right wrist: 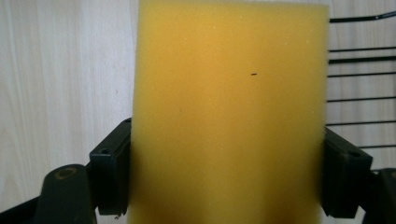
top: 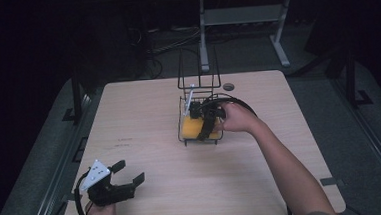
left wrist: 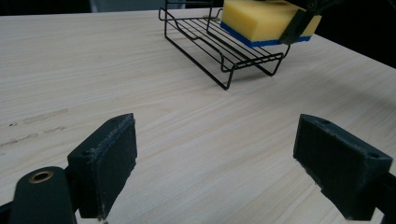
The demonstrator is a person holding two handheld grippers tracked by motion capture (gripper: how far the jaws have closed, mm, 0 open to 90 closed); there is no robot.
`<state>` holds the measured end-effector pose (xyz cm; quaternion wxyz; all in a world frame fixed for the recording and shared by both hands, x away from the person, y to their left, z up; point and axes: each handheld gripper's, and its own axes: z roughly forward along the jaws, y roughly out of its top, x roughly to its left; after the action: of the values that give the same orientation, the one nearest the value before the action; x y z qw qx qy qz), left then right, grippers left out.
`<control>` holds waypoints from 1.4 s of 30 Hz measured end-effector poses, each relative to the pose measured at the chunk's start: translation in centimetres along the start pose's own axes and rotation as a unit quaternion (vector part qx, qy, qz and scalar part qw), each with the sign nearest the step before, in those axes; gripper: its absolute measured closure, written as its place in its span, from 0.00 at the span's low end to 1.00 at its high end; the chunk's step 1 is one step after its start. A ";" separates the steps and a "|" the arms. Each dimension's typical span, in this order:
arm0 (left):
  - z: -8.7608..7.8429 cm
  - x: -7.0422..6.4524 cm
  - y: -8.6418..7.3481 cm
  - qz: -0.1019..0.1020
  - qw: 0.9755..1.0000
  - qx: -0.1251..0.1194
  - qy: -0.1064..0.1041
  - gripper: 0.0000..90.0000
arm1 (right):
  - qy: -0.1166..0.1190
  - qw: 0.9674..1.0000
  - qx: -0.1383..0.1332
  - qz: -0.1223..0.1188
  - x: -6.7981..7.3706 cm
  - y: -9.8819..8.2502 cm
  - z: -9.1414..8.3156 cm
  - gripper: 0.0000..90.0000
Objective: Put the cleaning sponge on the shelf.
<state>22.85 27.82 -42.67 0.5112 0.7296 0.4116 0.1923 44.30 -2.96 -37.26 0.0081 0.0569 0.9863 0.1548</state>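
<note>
Two black jaws of the right gripper (right wrist: 224, 179) press against the two long sides of a thick yellow foam sponge with a blue underside (right wrist: 229, 112), clamped on it. In the high view this right gripper (top: 208, 120) and the sponge (top: 192, 128) sit over the low shelf of a black wire rack (top: 197, 87), which stands past the table's middle, toward the far edge. In the left gripper view the sponge (left wrist: 264, 21) lies on the wires of the rack (left wrist: 219, 44), blue layer down. The left gripper (top: 127, 175), with its jaws wide apart and nothing between them, is held near the front left corner of the pale wooden table (top: 144, 120), well apart from the rack.
</note>
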 end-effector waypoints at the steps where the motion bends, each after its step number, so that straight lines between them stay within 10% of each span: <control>1: 0.0 0.0 0.0 -0.002 1.000 -0.003 0.000 0.14 | 0.001 1.000 -0.002 -0.001 -0.1 0.0 0.1 0.24; 42: -0.2 0.2 -0.1 -0.007 1.000 -0.006 0.002 0.14 | 0.009 0.999 0.039 0.008 -4.2 0.1 3.7 0.22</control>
<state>22.78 28.09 -42.68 0.5160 0.7237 0.4160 0.1924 48.61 -2.23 -40.71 -0.0040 0.0641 0.9911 0.1167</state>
